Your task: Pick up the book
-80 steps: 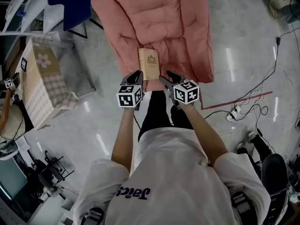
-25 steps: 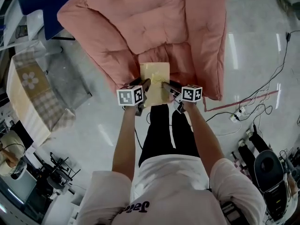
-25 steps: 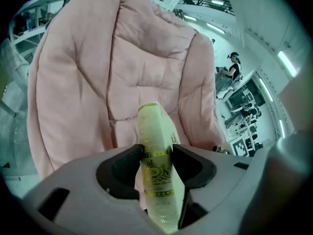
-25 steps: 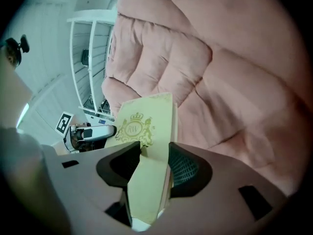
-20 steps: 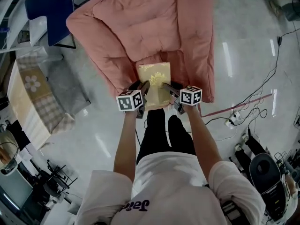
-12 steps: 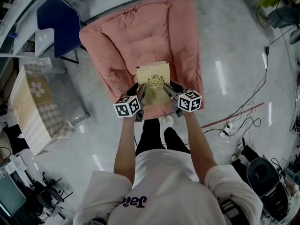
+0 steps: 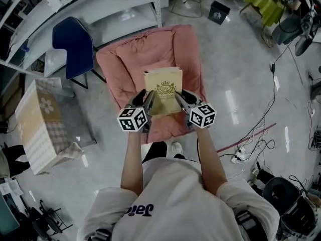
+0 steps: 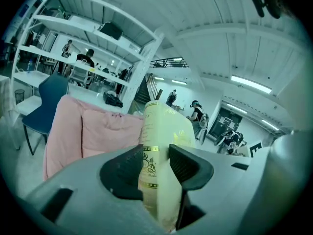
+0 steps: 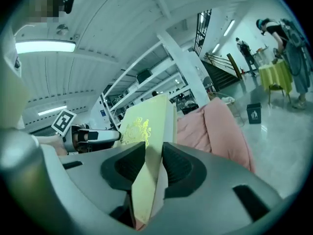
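Note:
A cream book (image 7: 163, 88) with a gold crest on its cover is held up in the air above the pink cushion (image 7: 123, 64). My left gripper (image 7: 149, 97) pinches its near left edge and my right gripper (image 7: 179, 98) its near right edge. In the left gripper view the book (image 8: 164, 131) stands on edge between the dark pads of the left gripper (image 8: 155, 163), which press on it. In the right gripper view the right gripper (image 9: 154, 168) has its jaws closing on the book (image 9: 146, 124), and the pads touch both covers.
The cushion lies on a shiny grey floor. A blue chair (image 7: 75, 46) and white shelving (image 7: 115, 4) stand behind it. A box under checked cloth (image 7: 42, 124) is at the left. Cables (image 7: 251, 144) trail at the right, with a small bin (image 7: 216, 11) beyond.
Both grippers have risen with the book between them, off the cushion. The cushion and floor now look smaller and farther below. The book's crest has turned up toward the head camera.

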Demonstrator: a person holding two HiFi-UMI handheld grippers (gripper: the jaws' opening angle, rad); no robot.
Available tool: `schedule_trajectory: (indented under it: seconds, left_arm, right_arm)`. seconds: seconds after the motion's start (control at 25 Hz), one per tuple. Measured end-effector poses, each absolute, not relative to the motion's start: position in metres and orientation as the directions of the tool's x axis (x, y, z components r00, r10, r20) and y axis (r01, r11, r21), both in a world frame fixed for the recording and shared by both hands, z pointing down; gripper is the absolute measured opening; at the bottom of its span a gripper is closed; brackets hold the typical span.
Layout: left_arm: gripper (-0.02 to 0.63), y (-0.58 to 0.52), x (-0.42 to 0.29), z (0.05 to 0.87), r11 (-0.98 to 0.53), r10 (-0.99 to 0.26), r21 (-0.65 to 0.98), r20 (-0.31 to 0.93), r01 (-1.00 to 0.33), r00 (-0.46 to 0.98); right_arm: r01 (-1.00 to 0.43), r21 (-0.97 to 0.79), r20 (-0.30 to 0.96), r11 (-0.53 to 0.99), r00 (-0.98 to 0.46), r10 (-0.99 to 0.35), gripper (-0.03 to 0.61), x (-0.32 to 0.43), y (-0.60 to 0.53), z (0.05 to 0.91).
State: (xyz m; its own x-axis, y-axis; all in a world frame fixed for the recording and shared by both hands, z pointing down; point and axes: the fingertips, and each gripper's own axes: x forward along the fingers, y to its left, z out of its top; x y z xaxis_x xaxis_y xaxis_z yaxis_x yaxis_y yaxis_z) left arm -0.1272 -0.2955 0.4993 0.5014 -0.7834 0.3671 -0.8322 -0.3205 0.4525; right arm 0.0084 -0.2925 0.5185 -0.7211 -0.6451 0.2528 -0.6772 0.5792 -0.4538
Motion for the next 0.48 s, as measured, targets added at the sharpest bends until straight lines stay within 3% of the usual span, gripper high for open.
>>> schedule_trajectory:
  seconds: [0.48]
  left_arm:
    - [0.169,-0.3,-0.115,0.32,-0.472,-0.857,0.298,0.067,-0.829,0.512]
  right_arm:
    - [-0.7,-0.186,-0.015,0.69,-0.7,-0.714,0.118,0.021,-0.299,0.336]
